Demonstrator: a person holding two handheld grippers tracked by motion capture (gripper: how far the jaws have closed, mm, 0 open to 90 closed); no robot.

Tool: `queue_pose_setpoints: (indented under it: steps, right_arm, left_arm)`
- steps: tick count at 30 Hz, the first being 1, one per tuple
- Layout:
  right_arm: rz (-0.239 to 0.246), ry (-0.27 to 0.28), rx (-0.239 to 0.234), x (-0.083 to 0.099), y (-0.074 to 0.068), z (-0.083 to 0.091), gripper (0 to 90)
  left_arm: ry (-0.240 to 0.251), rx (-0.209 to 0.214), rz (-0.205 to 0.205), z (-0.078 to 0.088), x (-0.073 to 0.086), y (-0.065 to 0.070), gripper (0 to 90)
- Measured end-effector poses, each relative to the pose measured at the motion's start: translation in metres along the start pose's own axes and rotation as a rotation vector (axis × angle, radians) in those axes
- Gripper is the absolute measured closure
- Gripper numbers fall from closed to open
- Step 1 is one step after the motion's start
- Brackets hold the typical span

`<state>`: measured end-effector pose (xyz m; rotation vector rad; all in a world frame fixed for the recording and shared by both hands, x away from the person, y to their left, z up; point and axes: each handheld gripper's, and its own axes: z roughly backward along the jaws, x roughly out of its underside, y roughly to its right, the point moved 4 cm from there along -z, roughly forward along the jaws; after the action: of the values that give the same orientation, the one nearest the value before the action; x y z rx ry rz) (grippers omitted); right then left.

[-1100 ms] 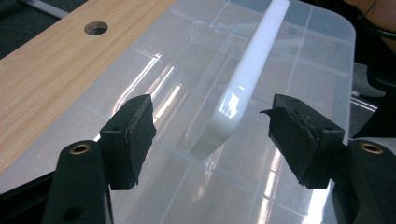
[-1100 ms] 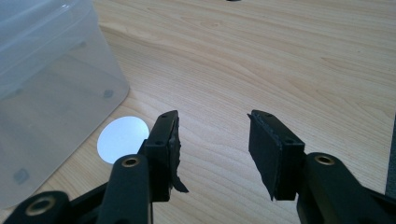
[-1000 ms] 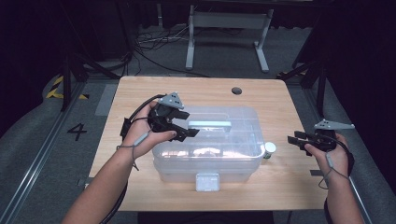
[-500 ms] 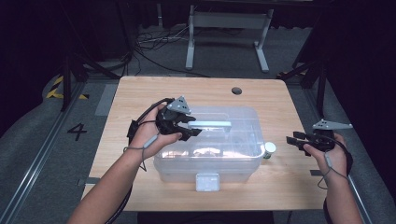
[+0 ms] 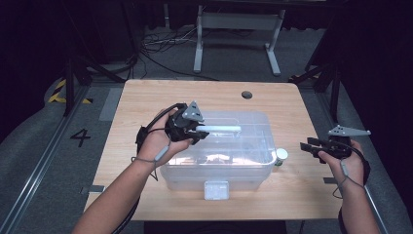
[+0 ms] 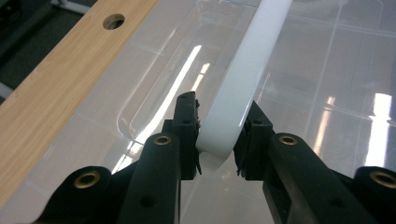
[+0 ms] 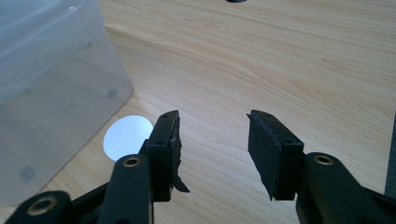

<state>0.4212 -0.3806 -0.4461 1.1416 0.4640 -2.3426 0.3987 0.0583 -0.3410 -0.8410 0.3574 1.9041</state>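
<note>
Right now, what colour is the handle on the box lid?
White handle, clearest in the left gripper view.

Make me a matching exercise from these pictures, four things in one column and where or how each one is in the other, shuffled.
Things:
1. left tool
2. right tool
3. white handle
4. small white-topped jar

States:
A. on the table beside the bin's right end
B. open, nothing between its pads
C. on top of the clear lid
D. closing on the handle's end

Pairs: 1-D, 2-B, 3-C, 4-A

The white handle runs off the left gripper view's top edge; the box's contents stay blurred.
</note>
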Motion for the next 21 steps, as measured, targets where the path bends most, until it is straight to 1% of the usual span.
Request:
queue_pose_setpoints:
  steps: [2,6,10,12,14,18,21]
  right_arm:
    - [0.002,-0.001,-0.003,0.0,-0.001,0.001,54.9]
    - [0.007,0.004,-0.005,-0.001,-0.004,0.004,55.2]
    - [0.015,0.015,-0.006,-0.004,-0.009,0.01,55.3]
    - [0.022,0.02,-0.004,-0.005,-0.011,0.012,55.4]
    - [0.027,0.023,-0.006,-0.006,-0.012,0.014,55.4]
    - [0.033,0.03,-0.007,-0.007,-0.016,0.018,55.6]
    - [0.037,0.033,-0.011,-0.009,-0.019,0.02,55.9]
  left_arm:
    - [-0.003,0.003,0.01,0.001,-0.002,-0.002,72.9]
    - [0.026,0.02,0.043,0.003,-0.006,-0.009,72.8]
    - [0.016,0.02,0.065,0.005,-0.011,-0.015,72.6]
    - [0.014,0.021,0.069,0.005,-0.013,-0.017,72.5]
    - [0.008,0.032,0.086,0.005,-0.016,-0.02,72.5]
    - [-0.011,0.044,0.098,0.006,-0.023,-0.029,72.4]
    - [-0.027,0.043,0.1,0.007,-0.027,-0.034,72.3]
